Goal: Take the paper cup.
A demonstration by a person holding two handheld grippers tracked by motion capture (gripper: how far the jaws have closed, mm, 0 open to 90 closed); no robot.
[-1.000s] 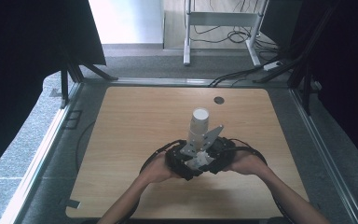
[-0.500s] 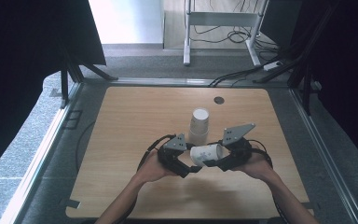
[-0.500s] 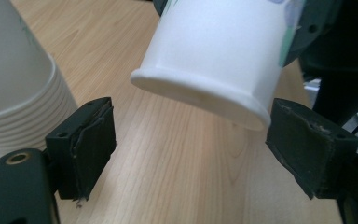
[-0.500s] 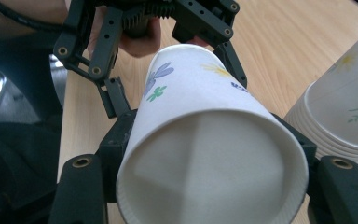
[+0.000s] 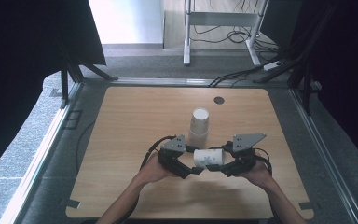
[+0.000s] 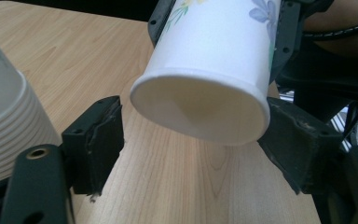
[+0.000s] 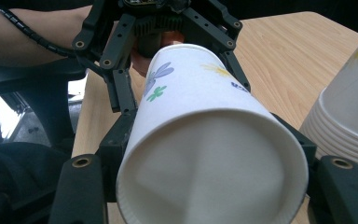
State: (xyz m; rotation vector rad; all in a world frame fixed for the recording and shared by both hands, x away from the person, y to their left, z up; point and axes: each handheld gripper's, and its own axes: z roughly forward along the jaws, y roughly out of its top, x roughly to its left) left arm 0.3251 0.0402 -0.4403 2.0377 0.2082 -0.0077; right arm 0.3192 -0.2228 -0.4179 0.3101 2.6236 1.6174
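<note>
While right gripper (image 5: pixel 214 167) clamps paper cup (image 5: pixel 209 157), lying sideways, beside cup stack (image 5: pixel 198 127)

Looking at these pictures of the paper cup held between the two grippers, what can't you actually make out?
- Right gripper: in its own view the paper cup covers where the fingers press.
- Stack of cups: top and base cut off by the left gripper view's edge.
- Dark round spot: too small in the high view to identify.
- Cup's flower print: small in the high view.

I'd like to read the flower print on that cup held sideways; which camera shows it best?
The right gripper view: the cup fills it, blue and green flowers plain. The left gripper view shows a flower at the top edge; the high view shows only faint specks.
</note>
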